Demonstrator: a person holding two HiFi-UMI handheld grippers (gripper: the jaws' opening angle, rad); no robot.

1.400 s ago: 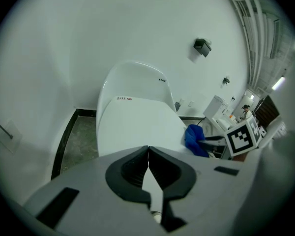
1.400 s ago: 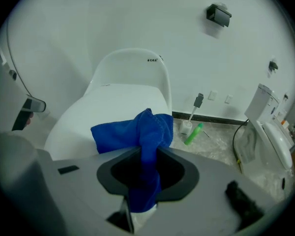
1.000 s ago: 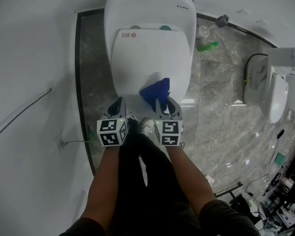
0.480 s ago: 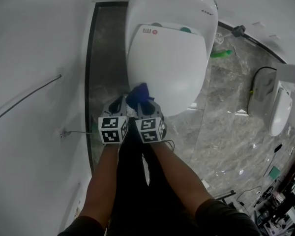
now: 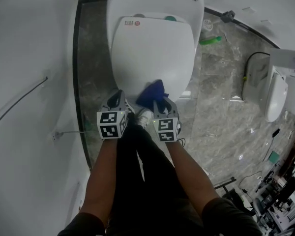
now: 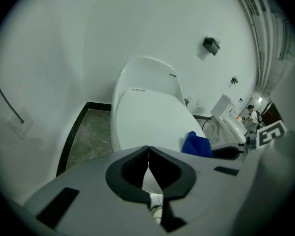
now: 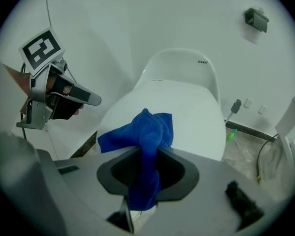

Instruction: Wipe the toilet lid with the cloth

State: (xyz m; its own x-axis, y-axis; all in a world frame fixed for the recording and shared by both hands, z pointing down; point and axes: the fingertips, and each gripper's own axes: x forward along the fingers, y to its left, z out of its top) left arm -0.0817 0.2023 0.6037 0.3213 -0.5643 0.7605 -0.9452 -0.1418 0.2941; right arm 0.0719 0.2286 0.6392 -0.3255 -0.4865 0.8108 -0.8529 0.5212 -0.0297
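Note:
A white toilet with its lid (image 5: 152, 53) down stands against the wall; the lid (image 6: 152, 122) also fills the middle of both gripper views. My right gripper (image 5: 160, 103) is shut on a bunched blue cloth (image 5: 152, 93), which hangs over the lid's front edge. In the right gripper view the cloth (image 7: 146, 146) runs down between the jaws over the lid (image 7: 187, 112). My left gripper (image 5: 116, 102) is shut with nothing in it, at the lid's front left edge. The left gripper view shows the cloth (image 6: 196, 145) to its right.
A dark-edged marble floor (image 5: 216, 102) surrounds the toilet. A green object (image 5: 209, 40) lies on the floor to the right of the bowl. A second white fixture (image 5: 276, 95) stands at the far right. The white wall (image 5: 29, 58) is at the left. The person's legs fill the lower frame.
The right gripper with the cloth swung left across the lid's front edge, then back right. The left gripper stayed near the front left edge.

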